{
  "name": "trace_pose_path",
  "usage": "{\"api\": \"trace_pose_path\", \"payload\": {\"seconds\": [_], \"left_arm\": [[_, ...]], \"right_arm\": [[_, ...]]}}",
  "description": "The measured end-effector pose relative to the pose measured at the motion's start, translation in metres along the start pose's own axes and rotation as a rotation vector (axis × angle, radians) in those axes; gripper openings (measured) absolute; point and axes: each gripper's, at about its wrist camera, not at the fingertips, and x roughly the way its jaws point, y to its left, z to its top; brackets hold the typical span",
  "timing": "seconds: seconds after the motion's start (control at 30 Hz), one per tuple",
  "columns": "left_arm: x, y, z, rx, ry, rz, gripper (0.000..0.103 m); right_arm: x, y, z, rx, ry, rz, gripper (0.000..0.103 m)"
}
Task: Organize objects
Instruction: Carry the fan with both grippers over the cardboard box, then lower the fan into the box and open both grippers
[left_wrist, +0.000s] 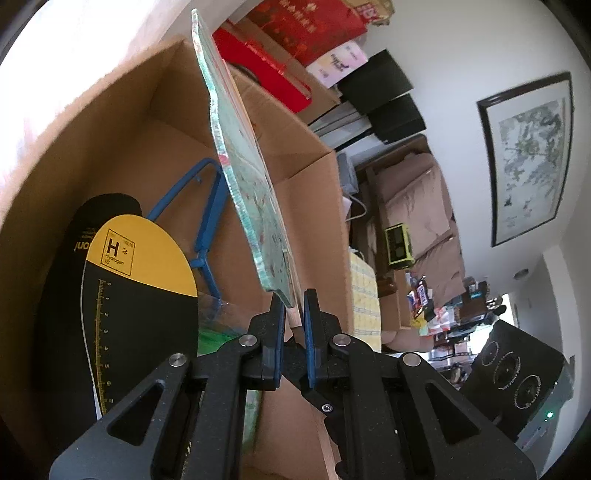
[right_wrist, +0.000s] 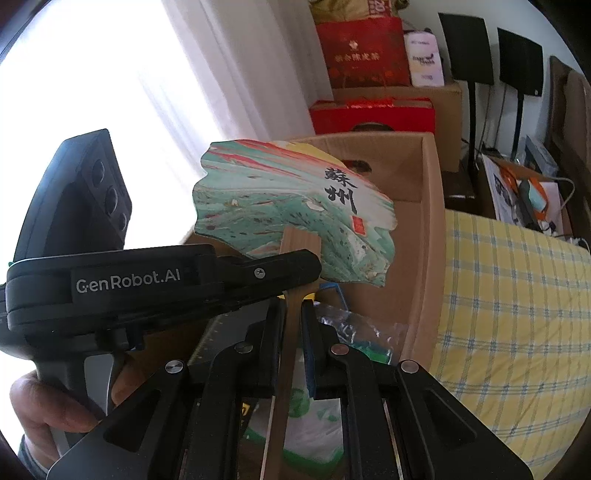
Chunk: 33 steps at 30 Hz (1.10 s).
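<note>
Gripping one painted hand fan between them, both grippers are holding it over the open cardboard box, which serves as the landmark here.

Starting at the left inside the box, a black and yellow shoe insole is leaning against the near wall, and a blue plastic hanger is standing just to the right of it, with crinkled clear plastic wrap lying lower down in the box.

Right of those, above the box opening, the left gripper is pinching the bottom edge of the fan's face, its pads closed on the card. In the right wrist view the right gripper is clamping the fan's wooden handle, jaws shut on it just below the left gripper's fingers. The fan's face is tilting toward the box's far wall.

To the right of the box, a yellow checked cloth is covering the surface.

The likely risk lies in the double grip: if the two hands are not moving together, the thin face could be bending or tearing where it joins the handle. Lowering it onto the hanger could also be snagging or creasing the face.
</note>
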Motion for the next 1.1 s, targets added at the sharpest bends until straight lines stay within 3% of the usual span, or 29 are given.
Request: {"api": "trace_pose_path", "payload": {"seconds": [0.2, 0.33, 0.4, 0.5, 0.73, 0.8, 0.9, 0.97, 1.1], "left_arm": [[0.011, 0.011, 0.004, -0.017, 0.066, 0.012, 0.01], [0.003, 0.008, 0.003, 0.021, 0.064, 0.069, 0.012], [-0.004, 0.005, 0.0, 0.045, 0.065, 0.106, 0.024], [-0.018, 0.002, -0.003, 0.065, 0.056, 0.129, 0.03], [-0.063, -0.009, -0.017, 0.149, -0.005, 0.193, 0.041], [-0.072, -0.012, -0.021, 0.181, -0.029, 0.222, 0.049], [-0.086, -0.02, -0.034, 0.235, -0.067, 0.262, 0.056], [-0.093, -0.025, -0.043, 0.273, -0.084, 0.291, 0.056], [-0.099, -0.041, -0.06, 0.354, -0.119, 0.355, 0.056]], "right_arm": [[0.011, -0.008, 0.004, 0.024, 0.039, -0.016, 0.009], [0.018, 0.0, 0.006, -0.02, 0.071, -0.08, 0.009], [0.021, 0.0, 0.008, -0.016, 0.086, -0.081, 0.009], [0.023, 0.0, 0.009, -0.015, 0.097, -0.087, 0.01], [0.001, -0.005, 0.004, 0.032, 0.079, -0.012, 0.017], [-0.01, -0.002, 0.001, 0.019, 0.061, -0.014, 0.019], [-0.033, 0.001, -0.002, -0.005, 0.016, -0.032, 0.033], [-0.046, 0.002, -0.006, -0.01, -0.009, -0.054, 0.052], [-0.078, 0.0, -0.016, -0.026, -0.065, -0.102, 0.067]]}}
